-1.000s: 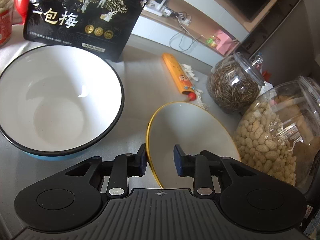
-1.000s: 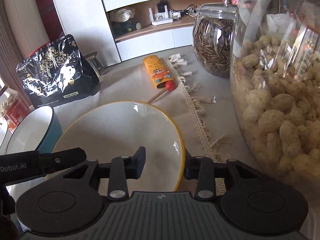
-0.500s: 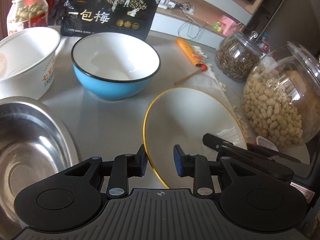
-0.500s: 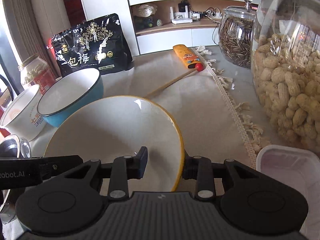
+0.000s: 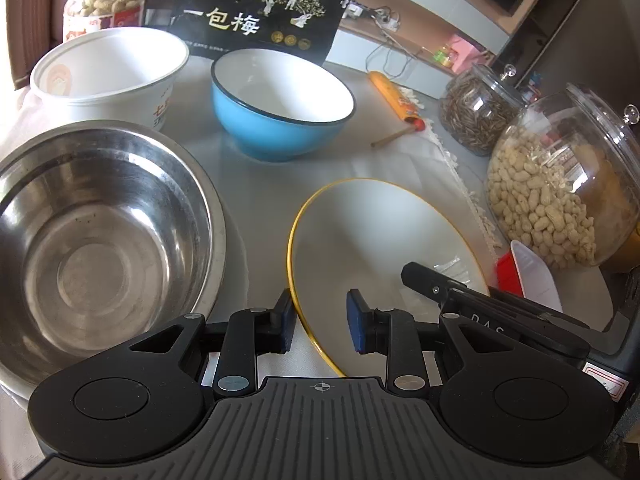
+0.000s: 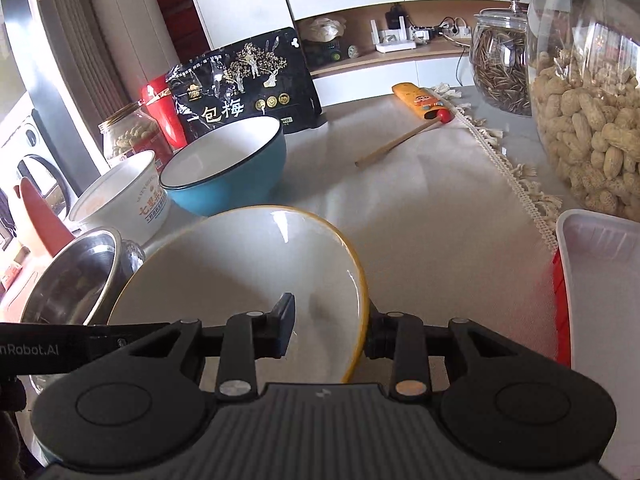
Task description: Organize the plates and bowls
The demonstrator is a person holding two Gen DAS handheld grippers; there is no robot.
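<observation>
A white bowl with a yellow rim (image 5: 376, 232) (image 6: 240, 264) is held between both grippers above the table. My left gripper (image 5: 320, 322) straddles its left rim, jaws apart by a small gap. My right gripper (image 6: 328, 332) straddles its right rim, one finger inside and one outside. A blue bowl (image 5: 280, 108) (image 6: 228, 168) stands beyond it. A steel bowl (image 5: 92, 240) (image 6: 68, 280) sits at the left, with a white paper bowl (image 5: 108, 72) (image 6: 120, 200) behind it.
A peanut jar (image 5: 560, 200) and a seed jar (image 5: 480, 108) stand at the right. A black snack bag (image 5: 256, 12) and a small peanut jar (image 5: 104, 0) stand at the back. An orange toy with a stick (image 6: 420, 104) lies mid-table. A white tray (image 6: 600, 272) is near right.
Both grippers have drawn back toward me with the yellow-rimmed bowl. The blue bowl now lies farther off, and the steel and paper bowls have come into view.
</observation>
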